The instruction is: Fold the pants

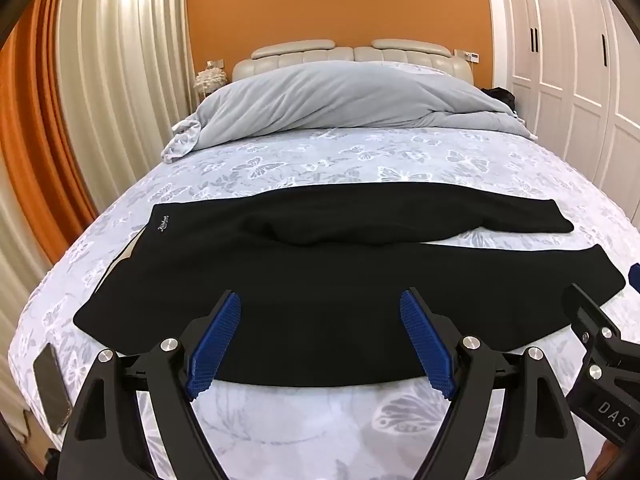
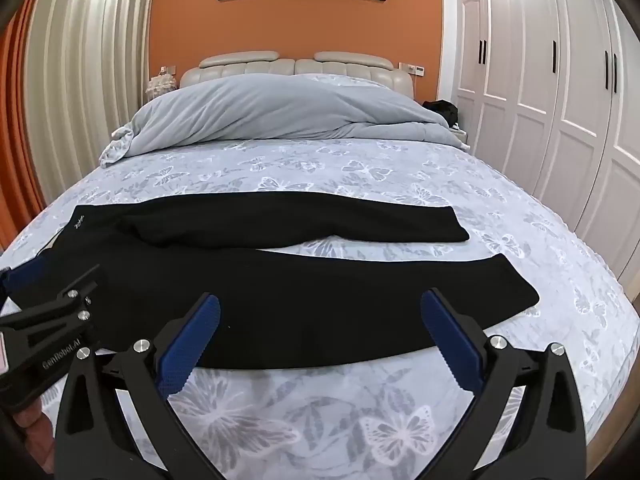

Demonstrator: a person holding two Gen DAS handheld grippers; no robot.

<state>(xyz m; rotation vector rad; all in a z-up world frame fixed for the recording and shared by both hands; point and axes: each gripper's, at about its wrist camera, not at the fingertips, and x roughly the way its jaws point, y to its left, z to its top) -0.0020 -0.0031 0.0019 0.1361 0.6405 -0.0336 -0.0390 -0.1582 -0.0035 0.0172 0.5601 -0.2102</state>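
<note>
Left gripper (image 1: 320, 300) spread wide, blue pads (image 1: 216, 344) clear of cloth, nothing pinched. Right gripper (image 2: 320, 304) likewise spread wide, blue pads (image 2: 452, 344) empty. We hover both over near edge of black pants (image 1: 304, 280), tools side by side, tilted down. Pants lie flat across bed (image 1: 360, 156), waistband left, legs running right, far leg parted from near one. We see butterfly-print sheet under them, grey duvet (image 1: 332, 100) bunched at headboard. Phone (image 1: 50, 384) at bed's left edge. White wardrobe (image 2: 540, 80) on right.

A butterfly-print bed (image 2: 360, 168) carries black pants (image 2: 280, 288) spread flat, a rumpled grey duvet (image 2: 280, 112) and a phone (image 1: 50, 384).
</note>
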